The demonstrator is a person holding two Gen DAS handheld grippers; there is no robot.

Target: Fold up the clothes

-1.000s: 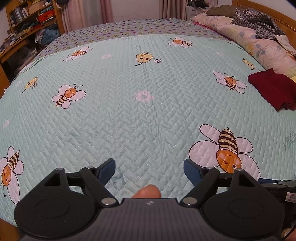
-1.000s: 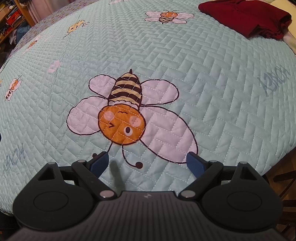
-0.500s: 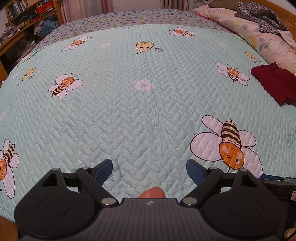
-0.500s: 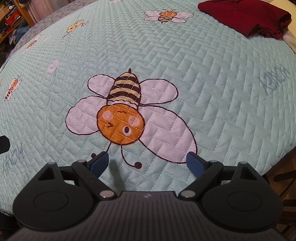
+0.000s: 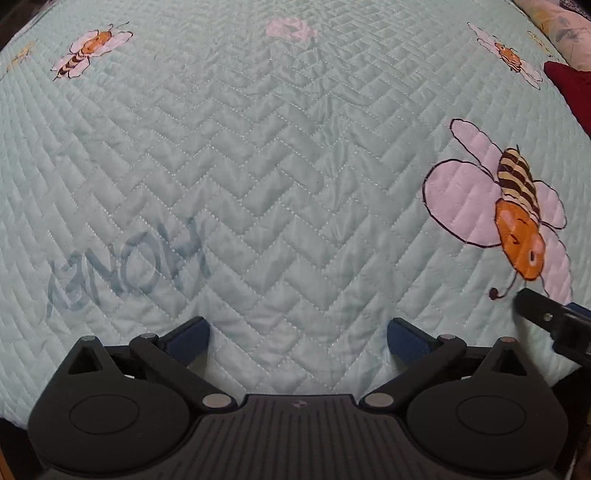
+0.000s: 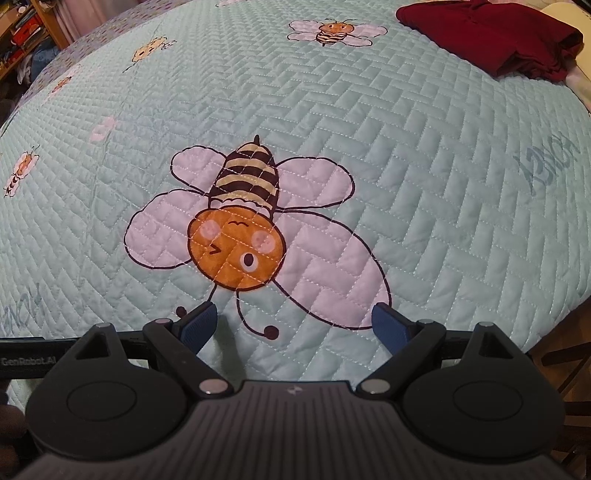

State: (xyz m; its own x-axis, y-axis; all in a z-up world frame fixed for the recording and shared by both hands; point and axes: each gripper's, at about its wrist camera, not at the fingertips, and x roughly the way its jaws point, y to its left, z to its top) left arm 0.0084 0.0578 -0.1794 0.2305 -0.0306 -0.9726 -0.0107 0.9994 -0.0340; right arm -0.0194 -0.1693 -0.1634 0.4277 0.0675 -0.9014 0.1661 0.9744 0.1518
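Observation:
A folded dark red garment (image 6: 495, 44) lies at the far right of the bed; its edge (image 5: 570, 92) shows at the right rim of the left wrist view. My left gripper (image 5: 297, 338) is open and empty, low over the pale green quilt (image 5: 280, 177) near the front edge. My right gripper (image 6: 291, 325) is open too, holding nothing, just in front of a large printed bee (image 6: 243, 229). Part of the right gripper (image 5: 554, 317) shows at the right of the left wrist view.
The quilt carries bee prints and the faint word HONEY (image 5: 125, 266). A floral pillow (image 5: 565, 26) lies at the far right. Shelves with clutter (image 6: 22, 33) stand beyond the bed's far left. The bed's front right edge drops to the floor (image 6: 561, 354).
The left gripper has tilted down and dropped close to the quilt, so the room and pillows have left its view. The right gripper has barely moved. Both stay open.

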